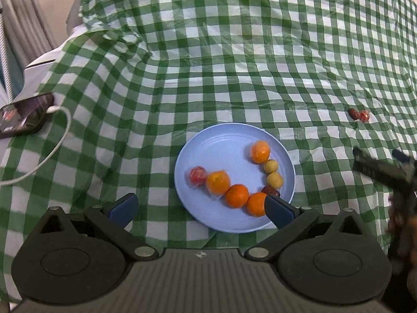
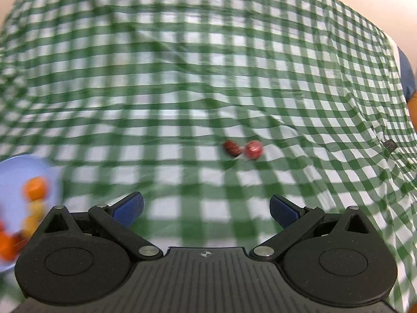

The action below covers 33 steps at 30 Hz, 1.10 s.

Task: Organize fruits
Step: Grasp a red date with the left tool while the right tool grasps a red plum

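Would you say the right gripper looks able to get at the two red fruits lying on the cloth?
Probably yes. The right gripper is open and empty, the two red fruits lie ahead of it on the checked cloth, and nothing stands between them.

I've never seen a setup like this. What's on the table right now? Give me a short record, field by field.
Surface: green checked tablecloth
Plate: blue plate, on the cloth
Fruit on plate: four oranges, two small yellow fruits, one wrapped red fruit, one dark red fruit near the front rim
Fruit off plate: two small red fruits, side by side on the cloth
Left hand-held gripper: open, empty, over the plate's near side
Right hand-held gripper: open, empty, facing the two red fruits
Other: phone with white cable
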Available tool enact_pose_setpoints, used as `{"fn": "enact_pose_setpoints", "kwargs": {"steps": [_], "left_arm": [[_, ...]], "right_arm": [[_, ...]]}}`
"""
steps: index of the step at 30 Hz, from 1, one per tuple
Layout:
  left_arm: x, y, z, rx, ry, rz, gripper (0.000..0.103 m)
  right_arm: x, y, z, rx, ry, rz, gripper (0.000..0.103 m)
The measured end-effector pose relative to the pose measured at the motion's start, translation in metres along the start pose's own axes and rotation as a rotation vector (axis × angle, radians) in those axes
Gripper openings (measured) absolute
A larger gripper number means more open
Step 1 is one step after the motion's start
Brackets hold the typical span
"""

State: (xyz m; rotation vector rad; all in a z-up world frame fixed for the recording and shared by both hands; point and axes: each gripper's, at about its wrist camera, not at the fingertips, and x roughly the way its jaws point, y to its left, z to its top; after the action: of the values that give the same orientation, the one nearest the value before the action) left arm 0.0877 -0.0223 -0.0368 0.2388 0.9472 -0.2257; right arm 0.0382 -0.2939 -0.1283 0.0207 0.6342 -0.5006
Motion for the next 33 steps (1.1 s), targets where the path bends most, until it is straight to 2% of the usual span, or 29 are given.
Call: {"fn": "enact_pose_setpoints", "kwargs": {"steps": [3,6,9,12,13,15,16,17,20,26,30,33], "left_arm": [[0.011,-0.015,0.013,0.024,0.009,0.006,0.103],[0.023,-0.031,0.025,0.051,0.021,0.003,0.103],[0.038,-0.052,0.035,0.089,0.034,-0.001,0.103],[0.052,-0.075,0.047,0.121,0.040,-0.010,0.103],[0.056,-0.084,0.052,0.132,0.038,-0.014,0.103],[0.061,-0.101,0.060,0.155,0.026,-0.023,0.103],[0.064,-0.111,0.064,0.168,0.017,-0.028,0.103],[0.066,-0.120,0.068,0.181,0.008,-0.034,0.103],[0.075,-0.152,0.082,0.213,-0.017,-0.068,0.103],[0.104,-0.230,0.110,0.283,-0.098,-0.177,0.103],[0.141,-0.286,0.121,0.368,-0.089,-0.277,0.103],[0.164,-0.308,0.126,0.386,-0.070,-0.324,0.102]], "right_arm": [[0.047,-0.017,0.009,-0.009,-0.025,-0.085,0.102],[0.090,-0.042,0.017,0.015,0.002,-0.162,0.102],[0.124,-0.063,0.022,0.066,0.026,-0.172,0.102],[0.146,-0.070,0.025,0.067,0.008,-0.168,0.101],[0.152,-0.071,0.027,0.062,0.002,-0.155,0.096],[0.155,-0.074,0.030,0.075,-0.021,-0.103,0.074],[0.155,-0.075,0.031,0.082,-0.030,-0.079,0.051],[0.154,-0.076,0.030,0.081,-0.037,-0.068,0.034],[0.149,-0.085,0.027,0.064,-0.011,-0.110,0.034],[0.133,-0.154,0.019,0.274,0.058,-0.308,0.034],[0.139,-0.173,0.012,0.336,0.065,-0.295,0.034],[0.139,-0.173,0.009,0.332,0.066,-0.283,0.034]]}}
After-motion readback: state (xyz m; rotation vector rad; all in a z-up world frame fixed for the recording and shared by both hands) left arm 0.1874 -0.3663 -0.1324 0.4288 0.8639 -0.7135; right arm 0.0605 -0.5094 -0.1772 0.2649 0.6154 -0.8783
